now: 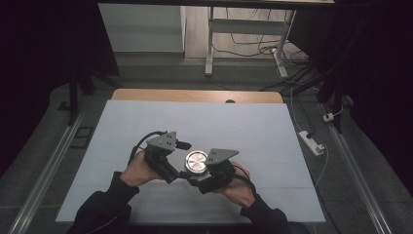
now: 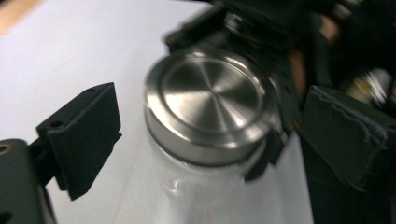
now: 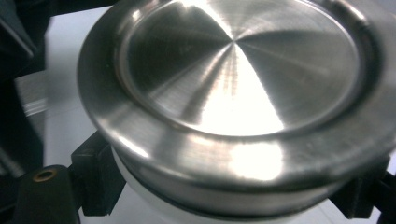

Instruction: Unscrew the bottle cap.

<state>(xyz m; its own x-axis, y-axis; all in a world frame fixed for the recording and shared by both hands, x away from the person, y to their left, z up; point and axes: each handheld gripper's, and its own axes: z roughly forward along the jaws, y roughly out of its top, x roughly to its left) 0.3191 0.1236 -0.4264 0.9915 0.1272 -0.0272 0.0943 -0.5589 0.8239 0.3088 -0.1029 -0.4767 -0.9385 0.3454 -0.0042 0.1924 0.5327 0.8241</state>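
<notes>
High view, frame centre: right gripper (image 1: 198, 176) clamps the jar (image 1: 196, 162) below its steel lid (image 2: 210, 105); left gripper (image 2: 205, 140) stands open around it, pads clear.

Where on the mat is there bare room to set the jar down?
The white mat is bare from the jar back to the table's wooden edge, and out to both side edges. It is crowded only at the near middle, where the left tongs and right tongs meet at the jar.
</notes>
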